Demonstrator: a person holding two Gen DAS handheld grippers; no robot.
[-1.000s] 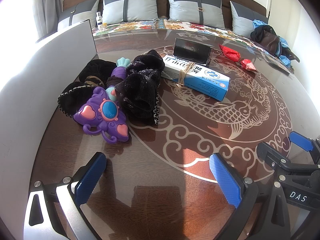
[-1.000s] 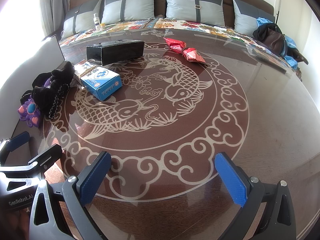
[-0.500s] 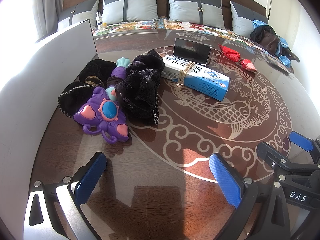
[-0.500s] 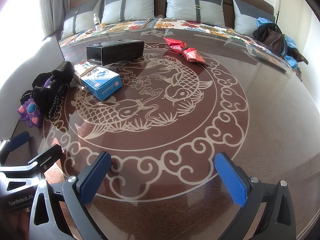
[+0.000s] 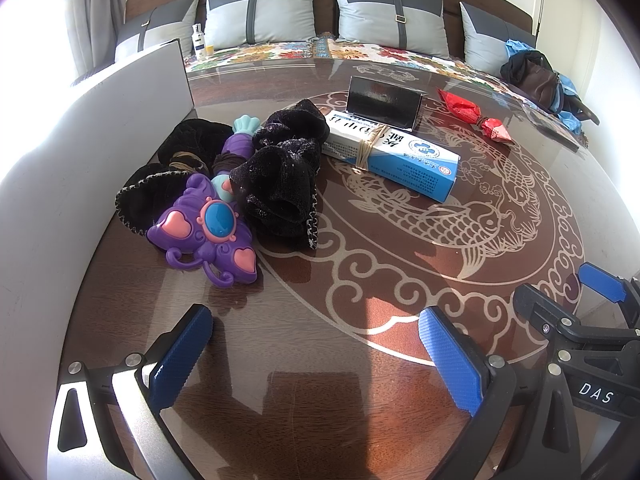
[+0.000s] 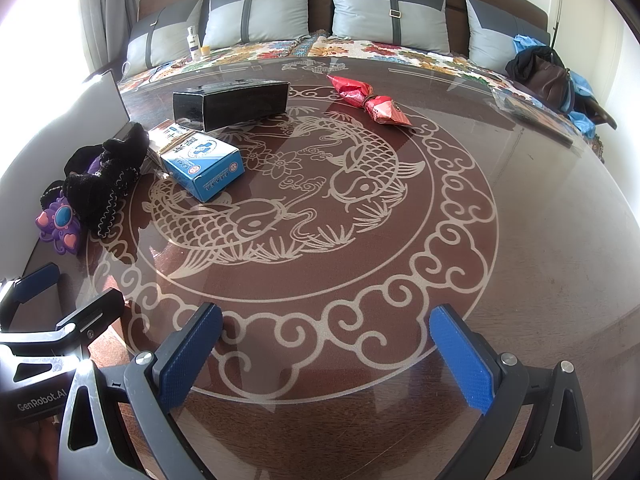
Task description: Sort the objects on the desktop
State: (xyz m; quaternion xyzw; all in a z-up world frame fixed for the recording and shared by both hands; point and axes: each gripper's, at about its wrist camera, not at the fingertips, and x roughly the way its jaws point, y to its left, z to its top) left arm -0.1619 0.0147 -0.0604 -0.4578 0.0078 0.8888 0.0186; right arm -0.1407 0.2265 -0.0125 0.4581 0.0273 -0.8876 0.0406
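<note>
A purple toy (image 5: 204,236) lies among black cloth pieces (image 5: 280,176) at the table's left, by a white panel (image 5: 80,152). A blue and white box (image 5: 394,156) tied with rubber bands lies beside them, a black box (image 5: 384,102) behind it, a red wrapped packet (image 5: 476,114) farther right. The same toy (image 6: 60,224), cloth (image 6: 104,176), blue box (image 6: 200,160), black box (image 6: 232,104) and red packet (image 6: 368,98) show in the right wrist view. My left gripper (image 5: 316,344) is open and empty, near the toy. My right gripper (image 6: 326,344) is open and empty over the table's front.
The round brown table (image 6: 540,208) has a pale fish pattern. A sofa with grey cushions (image 6: 388,12) stands behind it, with a small bottle (image 6: 194,42) and a dark bag (image 6: 540,72). A flat dark item (image 6: 536,114) lies at the table's far right.
</note>
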